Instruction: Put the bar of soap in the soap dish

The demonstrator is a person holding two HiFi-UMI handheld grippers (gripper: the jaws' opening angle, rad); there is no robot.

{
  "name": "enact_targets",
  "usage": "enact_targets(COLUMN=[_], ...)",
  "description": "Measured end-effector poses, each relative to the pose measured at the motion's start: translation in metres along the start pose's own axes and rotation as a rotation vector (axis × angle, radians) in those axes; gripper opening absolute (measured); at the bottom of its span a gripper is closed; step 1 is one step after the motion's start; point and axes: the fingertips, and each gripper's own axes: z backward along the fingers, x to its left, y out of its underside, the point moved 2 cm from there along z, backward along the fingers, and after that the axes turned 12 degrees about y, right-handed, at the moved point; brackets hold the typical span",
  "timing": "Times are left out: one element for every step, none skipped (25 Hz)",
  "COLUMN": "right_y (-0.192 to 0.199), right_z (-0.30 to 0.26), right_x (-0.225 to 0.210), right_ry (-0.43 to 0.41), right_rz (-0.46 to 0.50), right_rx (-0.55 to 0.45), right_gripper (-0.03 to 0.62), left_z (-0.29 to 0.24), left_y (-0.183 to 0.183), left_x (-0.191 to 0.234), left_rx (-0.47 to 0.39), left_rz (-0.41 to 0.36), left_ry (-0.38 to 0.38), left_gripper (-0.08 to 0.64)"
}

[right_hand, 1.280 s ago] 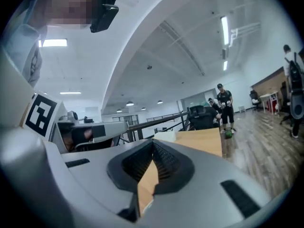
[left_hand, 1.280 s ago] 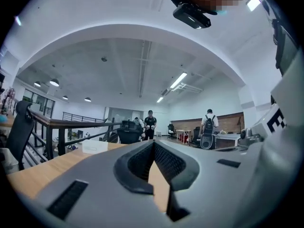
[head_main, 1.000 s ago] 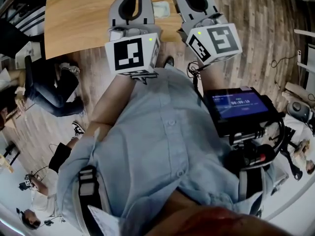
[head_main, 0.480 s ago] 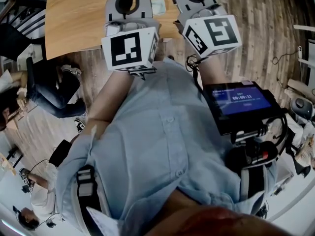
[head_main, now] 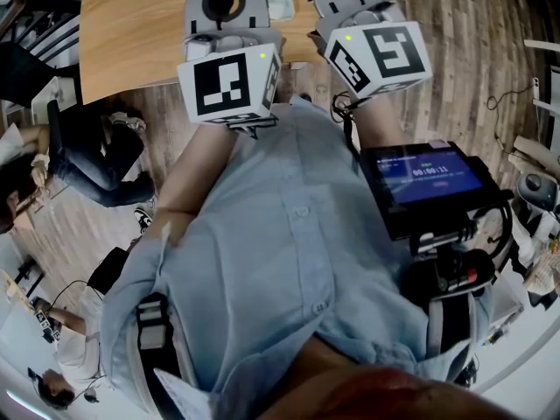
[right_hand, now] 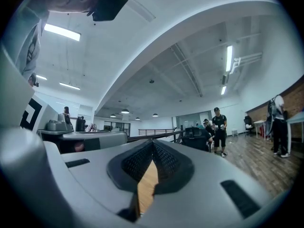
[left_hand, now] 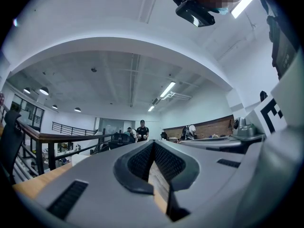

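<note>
Soap is not yet lifted: we hold the left tongs (left_hand: 153, 144) and right tongs (right_hand: 153, 143) closed and empty over the counter (head_main: 140, 24) edge, and one small pale block (head_main: 280, 5) lying between them may be soap or dish, so all remains.

Left gripper (left_hand: 153, 145) jaws closed at tips, nothing between; wood tabletop (left_hand: 159, 184) seen through gap. Railing (left_hand: 61, 137) left, people (left_hand: 142, 129) standing far back, ceiling lights (left_hand: 167, 89).
</note>
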Motion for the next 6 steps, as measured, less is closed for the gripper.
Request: enact_targets(right_y=[-0.0003,-0.0004,-0.0005,-0.0005,-0.0004,-0.0002], right_z=[0.0,0.0,-0.0001,-0.0001,-0.0002,-0.0002], right_x=[0.0001,0.0001,0.0,-0.0001,-0.0002,-0.0003], right_ry=[0.0,0.0,0.0,0.0,-0.001,-0.001], right_rz=[0.001,0.002,0.004,0.006,0.009,0.012], right_rx=[0.0,0.0,-0.001,-0.001,-0.001,-0.001], right_gripper=[0.006,0.006,0.006,0.006,0.006,0.006], left_z=[0.0001,0.0001,0.0001,0.0001,0.0001,0.0001], left_y=[-0.0001,-0.0004,-0.0007,-0.0009,-0.001,-0.0011], left_x=[0.0,0.0,0.0001,0.0003,0.0005,0.0007], left_rx=[-0.001,0.0,0.001,0.002,0.003,0.003], left_rz=[-0.001,-0.002,-0.002,-0.003,-0.003,-0.004], left_ry=[0.0,-0.001,-0.002,-0.003,-0.004,-0.004], left_gripper=[0.006,0.006,0.006,0.006,0.006,0.006])
